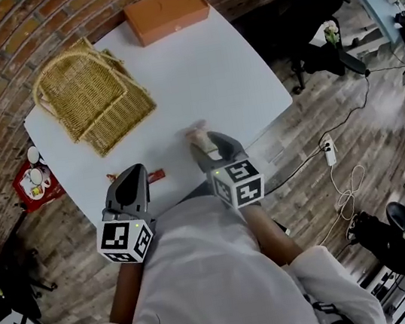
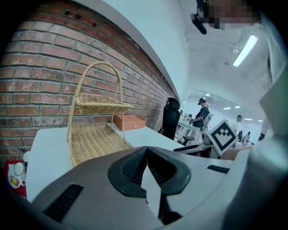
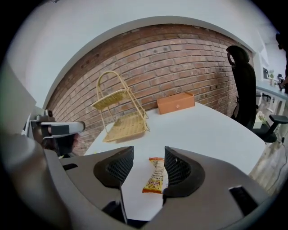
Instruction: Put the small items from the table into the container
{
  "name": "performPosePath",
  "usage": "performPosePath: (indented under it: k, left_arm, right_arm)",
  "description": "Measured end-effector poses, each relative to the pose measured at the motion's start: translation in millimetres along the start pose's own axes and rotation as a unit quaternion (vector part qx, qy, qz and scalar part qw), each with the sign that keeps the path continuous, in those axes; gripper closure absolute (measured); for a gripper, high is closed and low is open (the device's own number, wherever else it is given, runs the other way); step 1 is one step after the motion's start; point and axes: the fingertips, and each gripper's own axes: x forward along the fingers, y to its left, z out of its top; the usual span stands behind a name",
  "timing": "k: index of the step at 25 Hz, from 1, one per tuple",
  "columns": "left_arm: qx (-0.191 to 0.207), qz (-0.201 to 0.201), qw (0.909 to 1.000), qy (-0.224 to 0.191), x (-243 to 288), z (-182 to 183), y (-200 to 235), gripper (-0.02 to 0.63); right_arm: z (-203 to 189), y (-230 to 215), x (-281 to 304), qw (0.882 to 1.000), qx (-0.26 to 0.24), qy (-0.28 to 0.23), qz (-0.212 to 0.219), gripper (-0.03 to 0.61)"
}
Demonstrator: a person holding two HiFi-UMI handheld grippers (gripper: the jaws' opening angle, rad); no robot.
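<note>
A small snack bar in a yellow and orange wrapper [image 3: 154, 177] lies on the white table [image 1: 196, 74], between the jaws of my right gripper [image 3: 147, 157] and close against the right-hand jaw. That gripper [image 1: 203, 142] is open, and the pads do not press on the bar [image 1: 196, 129]. My left gripper [image 1: 134, 171] hovers over the near table edge, shut [image 2: 147, 151] with nothing in it. A small red-brown wrapper [image 1: 157, 175] lies just to its right. The two-tier wicker basket [image 1: 93, 98] stands at the table's far left [image 3: 119, 121].
An orange box [image 1: 167, 12] sits at the table's far edge by the brick wall. A black office chair [image 1: 316, 10] stands to the right of the table. A red tray with cups [image 1: 34, 182] and cables [image 1: 348, 188] lie on the floor.
</note>
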Motion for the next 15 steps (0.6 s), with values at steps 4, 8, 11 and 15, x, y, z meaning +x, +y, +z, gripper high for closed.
performPosePath:
  k: [4, 8, 11, 15]
  left_arm:
    - [-0.001, -0.002, 1.0000, 0.004, -1.4, -2.3, 0.0, 0.604]
    - [-0.003, -0.001, 1.0000, 0.008, -2.0, -3.6, 1.9, 0.604]
    - [-0.004, 0.005, 0.9999, 0.009, -4.4, -3.6, 4.5, 0.604]
    - [-0.006, 0.010, 0.9999, 0.009, -5.5, -3.7, 8.0, 0.604]
  right_arm:
    - [-13.2, -9.4, 8.0, 1.000, -0.004, 0.017, -0.012, 0.376]
    - [-23.2, -17.1, 14.0, 0.999, 0.003, 0.031, -0.017, 0.359]
    - [-29.4, -19.9, 17.6, 0.999, 0.009, 0.040, -0.019, 0.356]
    - [-34.5, -24.8, 22.6, 0.999, 0.020, 0.044, -0.025, 0.354]
